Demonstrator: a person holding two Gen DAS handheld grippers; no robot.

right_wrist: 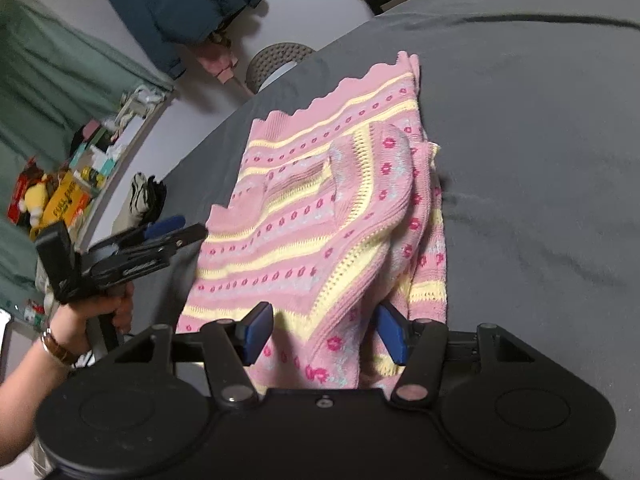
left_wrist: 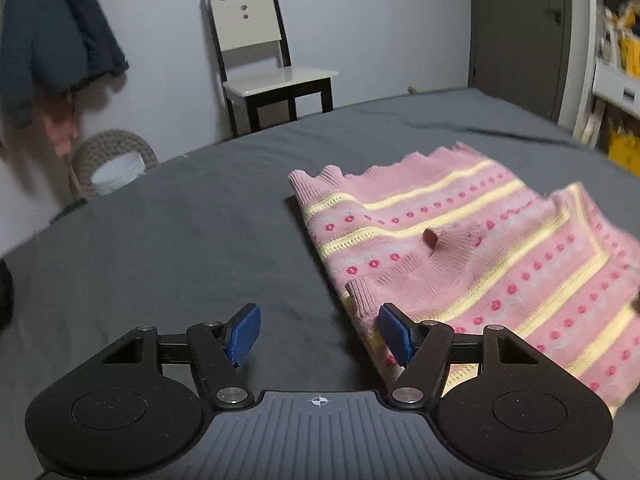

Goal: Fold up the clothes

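On a grey bed (left_wrist: 200, 220), both grippers gape wide: left gripper (left_wrist: 320, 334) empty at six o'clock, right gripper (right_wrist: 326, 334) seemingly straddling a pink sweater (right_wrist: 320, 208).

Dim indoor light, soft shadows, fisheye-bent edges, motion blur at frame margins

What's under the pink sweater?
The pink sweater lies on a grey bed sheet. The sheet shows all around; whatever lies directly beneath is covered.
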